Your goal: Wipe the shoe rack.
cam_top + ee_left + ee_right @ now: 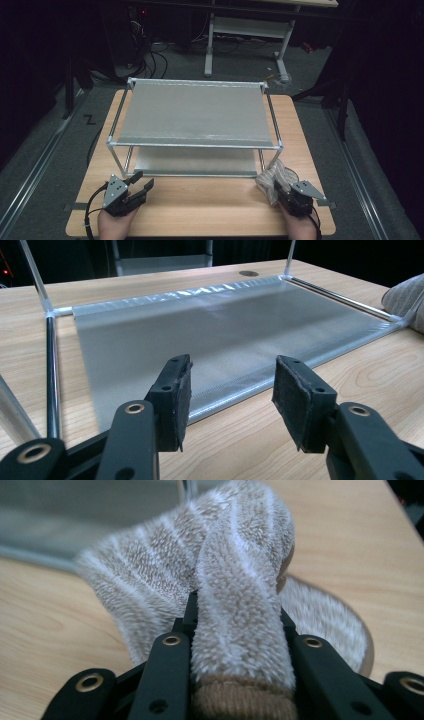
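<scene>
A fuzzy beige sock with white stripes (pixel 274 174) lies bunched at the table's right front, beside the rack's front right leg. My right gripper (pixel 276 188) is shut on it. In the right gripper view the sock (pixel 235 575) fills the gap between the black jaws, its brown cuff nearest the camera and its toe end resting on the wood, with the right gripper (pixel 237 611) clamped on the folded part. My left gripper (pixel 143 180) rests low at the left front, open and empty. In its own view the left gripper (pixel 232 385) faces the rack's lower shelf (pixel 210 330).
A two-tier metal rack with grey mesh shelves (pixel 195 112) takes up the middle and back of the wooden table (pixel 200 210). Its thin chrome posts stand at the corners. The sock (pixel 406 296) shows at the right edge of the left gripper view. Dark floor, cables and a white desk frame lie beyond.
</scene>
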Motion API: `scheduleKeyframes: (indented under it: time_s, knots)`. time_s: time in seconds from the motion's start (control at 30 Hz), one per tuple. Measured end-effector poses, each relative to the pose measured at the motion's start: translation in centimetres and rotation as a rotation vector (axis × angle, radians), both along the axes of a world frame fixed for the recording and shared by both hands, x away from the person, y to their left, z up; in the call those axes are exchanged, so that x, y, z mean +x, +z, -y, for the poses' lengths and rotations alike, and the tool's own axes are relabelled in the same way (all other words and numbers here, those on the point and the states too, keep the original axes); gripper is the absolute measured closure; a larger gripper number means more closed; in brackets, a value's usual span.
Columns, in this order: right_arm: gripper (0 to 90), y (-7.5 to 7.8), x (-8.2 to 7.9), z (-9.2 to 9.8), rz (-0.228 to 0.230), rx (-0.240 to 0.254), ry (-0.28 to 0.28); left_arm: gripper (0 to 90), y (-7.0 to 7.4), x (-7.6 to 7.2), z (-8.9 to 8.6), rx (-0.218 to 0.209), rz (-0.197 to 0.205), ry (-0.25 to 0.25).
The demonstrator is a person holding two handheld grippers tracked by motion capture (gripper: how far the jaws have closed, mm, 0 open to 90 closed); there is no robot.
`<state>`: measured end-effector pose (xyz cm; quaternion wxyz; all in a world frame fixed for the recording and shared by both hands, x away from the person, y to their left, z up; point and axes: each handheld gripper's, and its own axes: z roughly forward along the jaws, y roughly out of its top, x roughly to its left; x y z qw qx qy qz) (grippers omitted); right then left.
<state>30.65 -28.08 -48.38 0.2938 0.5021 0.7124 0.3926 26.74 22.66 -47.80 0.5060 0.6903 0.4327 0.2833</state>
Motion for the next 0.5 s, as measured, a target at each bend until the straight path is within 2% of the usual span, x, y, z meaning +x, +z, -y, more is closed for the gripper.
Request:
scheduleKeyframes:
  time_s: [0.17,0.5]
  knots:
    - [71.5,1.7,-1.0,-0.5,0.092,0.039,0.009,49.7,0.0,-0.1,0.0,-0.003,0.002,0.001]
    - [71.2,6.0,-2.6,-1.0,0.338,0.092,0.003,49.7,-0.1,-0.5,-0.2,-0.002,-0.007,0.014]
